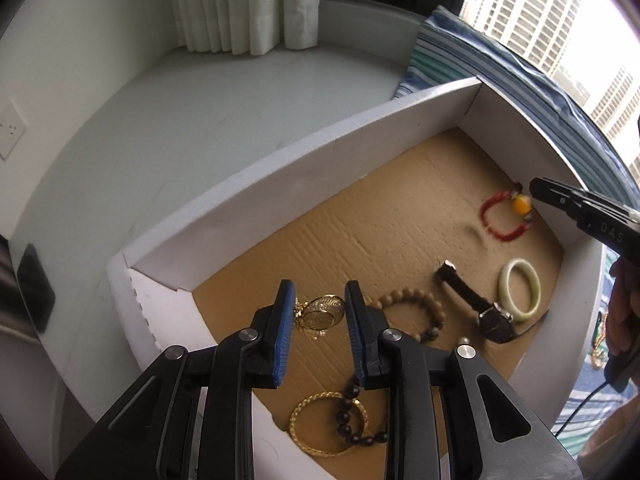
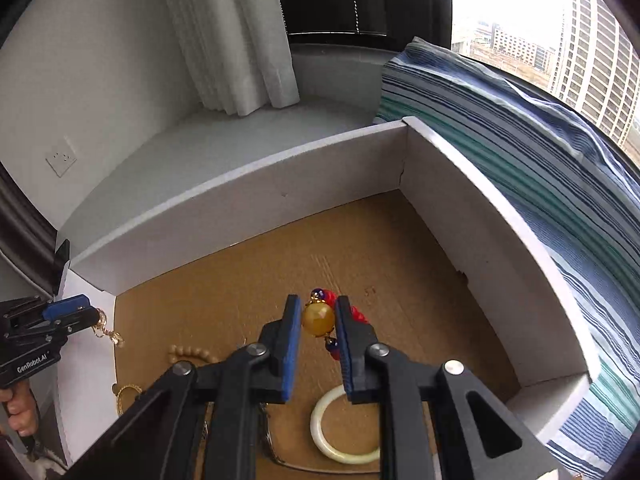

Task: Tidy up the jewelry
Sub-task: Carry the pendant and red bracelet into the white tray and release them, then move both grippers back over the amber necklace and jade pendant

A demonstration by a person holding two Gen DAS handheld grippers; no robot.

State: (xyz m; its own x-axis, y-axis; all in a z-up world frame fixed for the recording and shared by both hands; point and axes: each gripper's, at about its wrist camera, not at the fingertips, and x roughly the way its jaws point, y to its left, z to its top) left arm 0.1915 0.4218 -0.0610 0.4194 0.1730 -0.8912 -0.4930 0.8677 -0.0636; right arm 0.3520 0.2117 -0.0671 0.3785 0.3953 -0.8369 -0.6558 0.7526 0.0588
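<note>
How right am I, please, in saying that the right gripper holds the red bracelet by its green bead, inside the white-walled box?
Not quite: the bead is amber-yellow, not green. The right gripper does hold the red bracelet by its bead, inside the white-walled box. The right wrist view shows the colour plainly, with the bead sitting between the blue pads.

White curtain beside a daylit window showing towers.

The box has smooth matt white card walls over a rough brown corrugated floor. The amber bead looks glossy, the jade bangle polished, the gold bangle twisted shiny metal.
</note>
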